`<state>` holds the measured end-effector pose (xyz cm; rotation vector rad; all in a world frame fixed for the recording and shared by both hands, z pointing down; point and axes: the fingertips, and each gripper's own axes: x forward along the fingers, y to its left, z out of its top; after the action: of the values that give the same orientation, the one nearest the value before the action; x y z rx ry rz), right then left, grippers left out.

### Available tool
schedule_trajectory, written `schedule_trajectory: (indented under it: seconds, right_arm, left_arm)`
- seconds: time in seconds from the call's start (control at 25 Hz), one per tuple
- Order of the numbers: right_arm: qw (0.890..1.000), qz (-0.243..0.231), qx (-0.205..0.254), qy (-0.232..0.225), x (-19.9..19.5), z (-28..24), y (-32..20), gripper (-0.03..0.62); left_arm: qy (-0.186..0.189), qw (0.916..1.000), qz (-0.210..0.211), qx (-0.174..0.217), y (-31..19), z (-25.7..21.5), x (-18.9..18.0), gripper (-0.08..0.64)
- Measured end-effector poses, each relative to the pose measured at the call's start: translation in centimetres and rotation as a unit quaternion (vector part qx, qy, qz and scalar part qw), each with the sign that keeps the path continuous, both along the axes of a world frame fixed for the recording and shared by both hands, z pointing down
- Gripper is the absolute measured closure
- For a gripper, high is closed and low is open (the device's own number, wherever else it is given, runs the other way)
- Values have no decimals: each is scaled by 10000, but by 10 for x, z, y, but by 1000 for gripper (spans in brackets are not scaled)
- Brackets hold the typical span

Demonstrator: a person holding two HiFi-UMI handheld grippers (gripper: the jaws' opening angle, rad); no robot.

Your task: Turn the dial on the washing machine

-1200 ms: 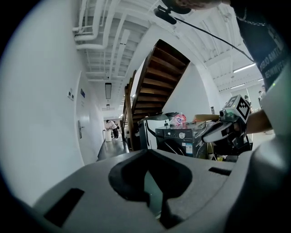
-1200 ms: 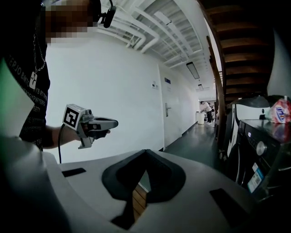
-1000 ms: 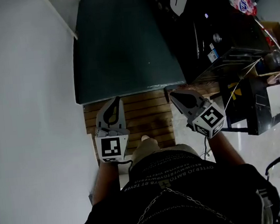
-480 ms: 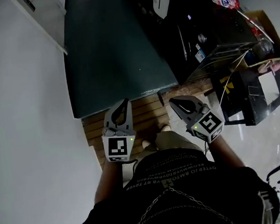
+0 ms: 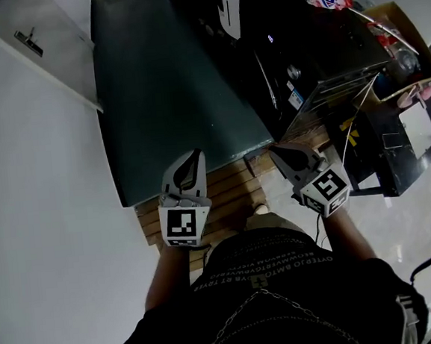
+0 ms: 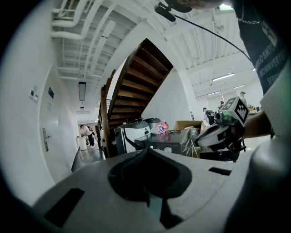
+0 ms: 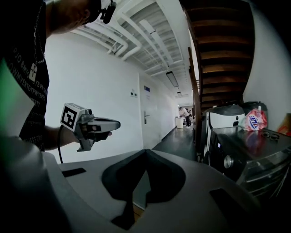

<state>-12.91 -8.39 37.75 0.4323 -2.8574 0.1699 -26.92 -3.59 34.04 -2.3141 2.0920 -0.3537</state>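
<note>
Round silver dial (image 7: 228,161) on front panel of black box-shaped washing machine (image 5: 330,30), just under its top edge; small, shiny, markings too small to read. Lies ahead and right of the right gripper (image 5: 278,154), well apart; left gripper (image 5: 193,156) farther off. Both pairs of jaws pressed together, holding nothing.

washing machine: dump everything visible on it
The washing machine is a dark, glossy box, apparently metal, standing upright near the wooden staircase. Its front panel carries a round silver dial with a small lit dot near it. A pink-and-white bag sits at the far end of its flat top. A white-and-black appliance stands just behind it. The left gripper and right gripper are both clear of it.
</note>
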Motion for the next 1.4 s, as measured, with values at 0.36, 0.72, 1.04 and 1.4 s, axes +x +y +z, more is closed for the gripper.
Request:
schedule_trajectory:
  seconds: [0.36, 0.72, 1.04, 1.4]
  right_arm:
    - [9978, 608, -102, -224, 75, -3, -73, 595]
    - [9923, 1167, -225, -354, 98, 5, -109, 595]
    - [9857, 1636, -292, -290, 57, 11, -140, 595]
    - [9716, 2357, -199, -19, -25, -35, -161, 595]
  left_arm:
    - [-24, 9997, 234, 7, -72, -19, 48, 554]
    - [31, 9979, 612, -221, -103, -17, 65, 554]
    - [28, 9943, 1041, -207, -146, -19, 22, 554]
    - [209, 9856, 1645, -328, -186, -38, -74, 554]
